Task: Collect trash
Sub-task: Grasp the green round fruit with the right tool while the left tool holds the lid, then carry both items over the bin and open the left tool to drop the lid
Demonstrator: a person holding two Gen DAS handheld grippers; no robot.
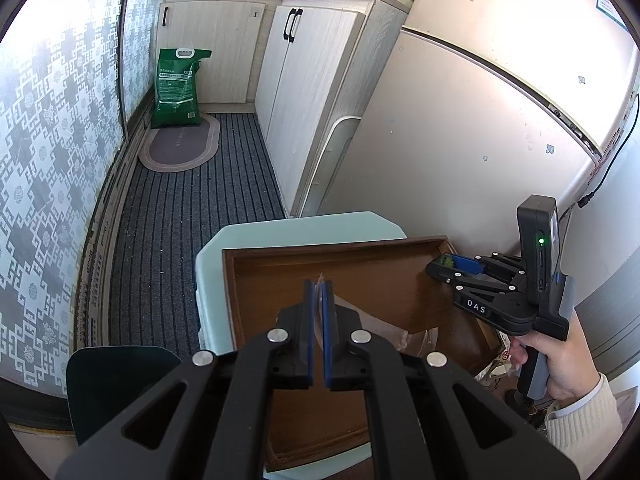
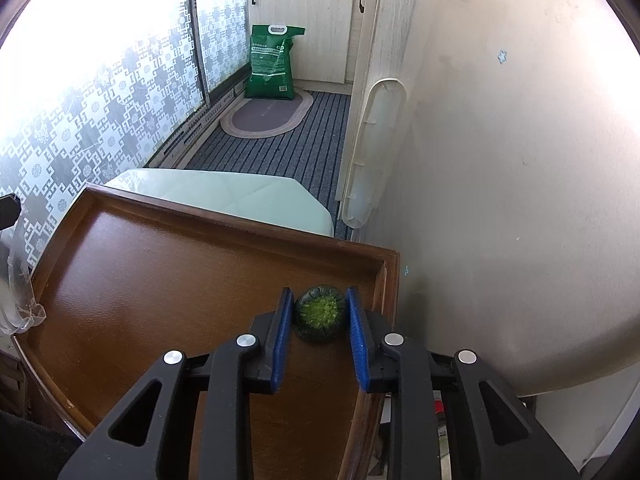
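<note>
A brown wooden tray [image 1: 280,280] [image 2: 160,272] lies on a pale green stool top [image 1: 256,236] [image 2: 224,192]. My left gripper [image 1: 319,284] is shut on a clear plastic wrapper [image 1: 360,324] that hangs over the tray; the wrapper also shows at the left edge of the right wrist view [image 2: 18,300]. My right gripper [image 2: 319,300] [image 1: 440,269] stands at the tray's right side, its blue pads around a green cut vegetable end [image 2: 320,314] [image 1: 447,260]. Whether the pads grip it or only flank it is not visible.
A fridge [image 1: 480,140] stands close on the right. White cabinets [image 1: 304,92] and a green bag [image 1: 178,88] on an oval mat [image 1: 180,148] lie ahead along the striped floor runner [image 1: 192,208]. A patterned window [image 1: 48,160] is on the left. A dark bin edge [image 1: 108,384] sits below left.
</note>
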